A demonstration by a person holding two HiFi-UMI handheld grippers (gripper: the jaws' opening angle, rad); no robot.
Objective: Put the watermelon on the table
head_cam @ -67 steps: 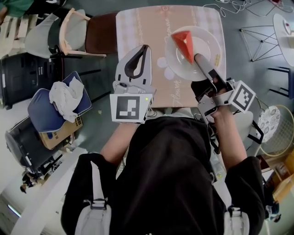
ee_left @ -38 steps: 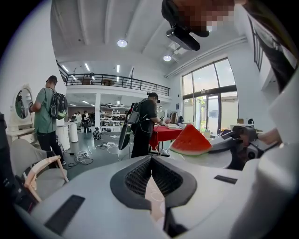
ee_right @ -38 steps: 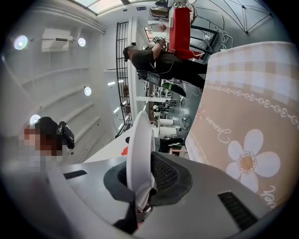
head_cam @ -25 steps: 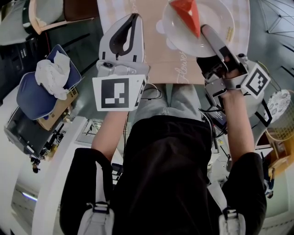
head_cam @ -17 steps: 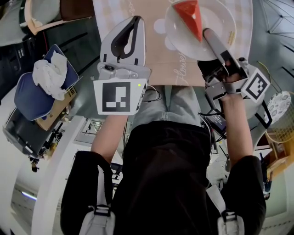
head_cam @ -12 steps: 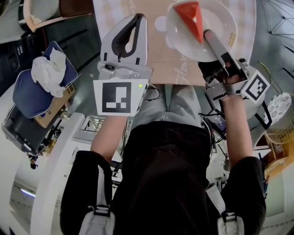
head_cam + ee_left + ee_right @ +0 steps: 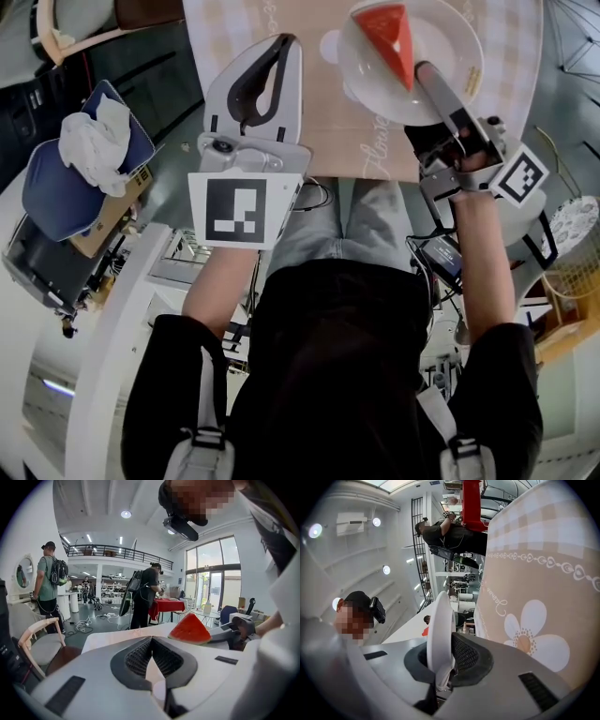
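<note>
A red wedge of watermelon (image 7: pixel 386 37) lies on a white plate (image 7: pixel 452 37) over the pink flowered tablecloth (image 7: pixel 319 122). My right gripper (image 7: pixel 424 73) is shut on the plate's near rim. In the right gripper view the plate's rim (image 7: pixel 439 625) stands edge-on between the jaws of the right gripper (image 7: pixel 443 641), with the tablecloth (image 7: pixel 534 597) close beside it. Whether the plate touches the table I cannot tell. My left gripper (image 7: pixel 284 45) hovers over the cloth left of the plate, shut and empty. The left gripper view has the left gripper (image 7: pixel 151 640) with its jaw tips together and the watermelon (image 7: pixel 190 630) to the right.
A wooden chair (image 7: pixel 84 37) stands left of the table. A blue cushion (image 7: pixel 56 178) with a white cloth sits on a cardboard box (image 7: pixel 108 220) lower left. A wire basket (image 7: pixel 574 225) is at the right. Two people (image 7: pixel 49 585) (image 7: pixel 145 592) stand far behind.
The table and plate have drawn closer in the head view. Both grippers have sunk a little toward the cloth. The right gripper keeps its hold on the plate.
</note>
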